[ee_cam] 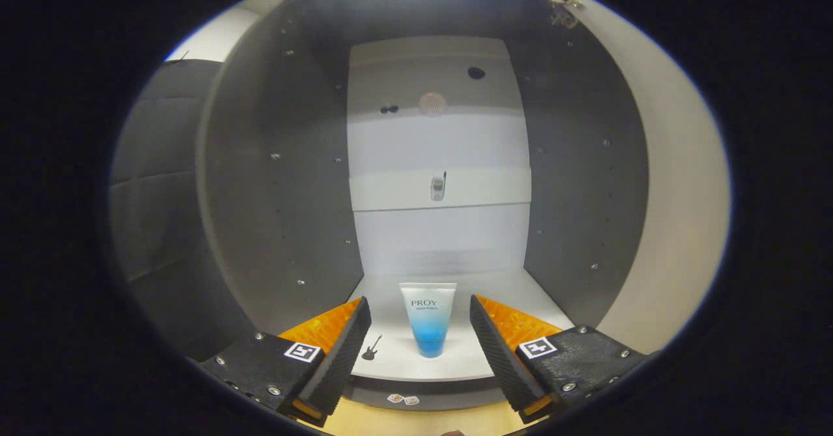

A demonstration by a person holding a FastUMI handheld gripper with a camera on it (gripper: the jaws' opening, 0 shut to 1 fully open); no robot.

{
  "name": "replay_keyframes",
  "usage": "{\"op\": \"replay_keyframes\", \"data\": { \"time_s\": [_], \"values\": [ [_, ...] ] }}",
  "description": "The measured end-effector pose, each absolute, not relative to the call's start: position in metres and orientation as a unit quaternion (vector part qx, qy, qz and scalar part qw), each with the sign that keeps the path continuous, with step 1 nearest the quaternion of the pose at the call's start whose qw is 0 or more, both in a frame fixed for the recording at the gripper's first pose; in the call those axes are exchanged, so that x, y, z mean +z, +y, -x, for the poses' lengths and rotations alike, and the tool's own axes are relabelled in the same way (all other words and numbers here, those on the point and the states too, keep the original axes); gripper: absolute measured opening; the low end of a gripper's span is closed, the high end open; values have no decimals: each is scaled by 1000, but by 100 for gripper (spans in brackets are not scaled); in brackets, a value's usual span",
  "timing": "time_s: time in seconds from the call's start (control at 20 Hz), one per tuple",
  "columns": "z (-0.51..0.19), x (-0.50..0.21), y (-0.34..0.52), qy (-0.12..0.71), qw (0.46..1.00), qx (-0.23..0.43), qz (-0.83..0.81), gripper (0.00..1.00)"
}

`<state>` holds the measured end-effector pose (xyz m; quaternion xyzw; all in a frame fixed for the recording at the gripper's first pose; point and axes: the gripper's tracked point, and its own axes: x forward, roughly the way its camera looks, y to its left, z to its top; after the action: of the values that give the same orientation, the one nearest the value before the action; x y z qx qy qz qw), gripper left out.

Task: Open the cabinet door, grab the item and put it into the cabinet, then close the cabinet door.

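A white-to-blue tube (427, 319) stands upright, cap down, on the white floor (397, 293) of the open cabinet, near its front edge. My gripper (420, 322) is open, its two fingers spread to either side of the tube with gaps on both sides, touching nothing. The cabinet's grey side walls (280, 182) and white back panel (439, 149) rise behind the tube. The open door (677, 182) swings out to the right, its hinge (565, 6) up top.
A small black guitar-shaped sticker (371, 348) lies on the cabinet floor left of the tube. Two small tags (403, 399) sit on the cabinet's front base. A metal clip (438, 187) sticks out of the back panel. Dark padded wall (156, 182) stands left of the cabinet.
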<state>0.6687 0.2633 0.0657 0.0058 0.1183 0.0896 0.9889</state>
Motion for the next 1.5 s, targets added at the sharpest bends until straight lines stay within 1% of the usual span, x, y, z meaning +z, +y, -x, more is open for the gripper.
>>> {"op": "replay_keyframes", "data": {
  "time_s": [0.2, 0.45, 0.65, 0.9, 1.15, 1.3, 1.5],
  "values": [
    [-618, 100, 259, 76, 992, 102, 7, 95],
    [-554, 135, 243, 37, 994, 102, 0, 95],
    [-505, 148, 227, 25, 994, 111, -8, 95],
    [-439, 152, 209, 29, 991, 125, -26, 95],
    [-390, 153, 179, 26, 994, 106, -8, 95],
    [-366, 155, 158, 32, 994, 95, -33, 95],
    [-344, 161, 117, 35, 996, 63, -47, 95]
  ]
}}
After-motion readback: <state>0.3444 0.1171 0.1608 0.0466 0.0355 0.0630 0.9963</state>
